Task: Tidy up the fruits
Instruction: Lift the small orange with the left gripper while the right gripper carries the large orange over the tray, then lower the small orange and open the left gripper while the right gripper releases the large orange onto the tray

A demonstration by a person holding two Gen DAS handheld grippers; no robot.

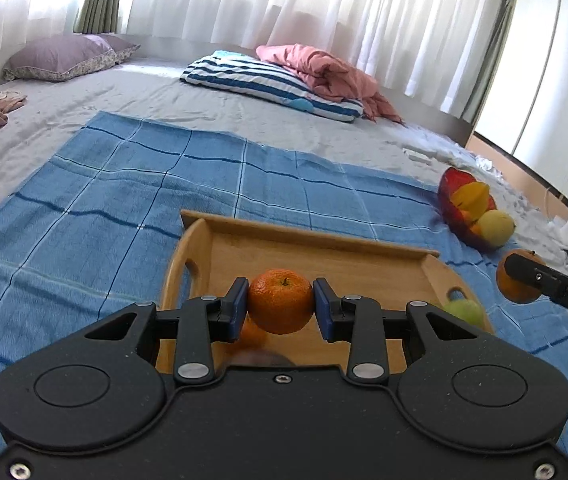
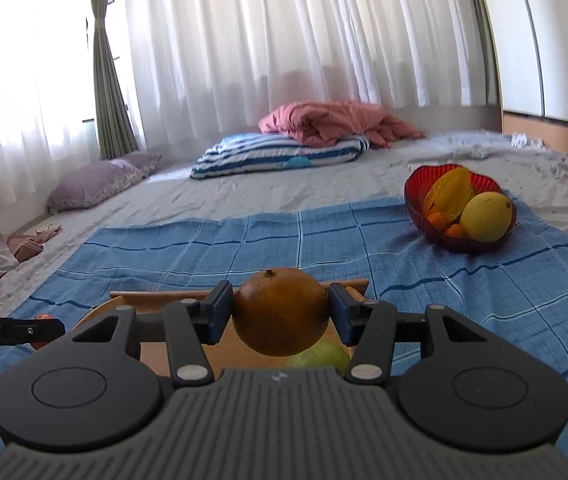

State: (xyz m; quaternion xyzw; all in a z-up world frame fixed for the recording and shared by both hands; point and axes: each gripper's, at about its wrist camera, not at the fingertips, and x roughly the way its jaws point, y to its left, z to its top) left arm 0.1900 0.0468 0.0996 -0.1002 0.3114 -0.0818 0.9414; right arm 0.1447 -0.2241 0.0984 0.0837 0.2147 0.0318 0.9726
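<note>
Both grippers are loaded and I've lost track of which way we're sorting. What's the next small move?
Direction isn't certain, but probably carry the right gripper and its large orange toward the red bowl, which already holds a star fruit and a yellow fruit. The left gripper can hold its mandarin above the wooden tray meanwhile.

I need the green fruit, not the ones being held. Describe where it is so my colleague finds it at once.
Start at the blue checked cloth spread on the bed, then find the wooden tray on it. The green fruit lies inside the tray at its right end, near the handle cut-out. It is the only green one; both tools hold orange fruit.
</note>
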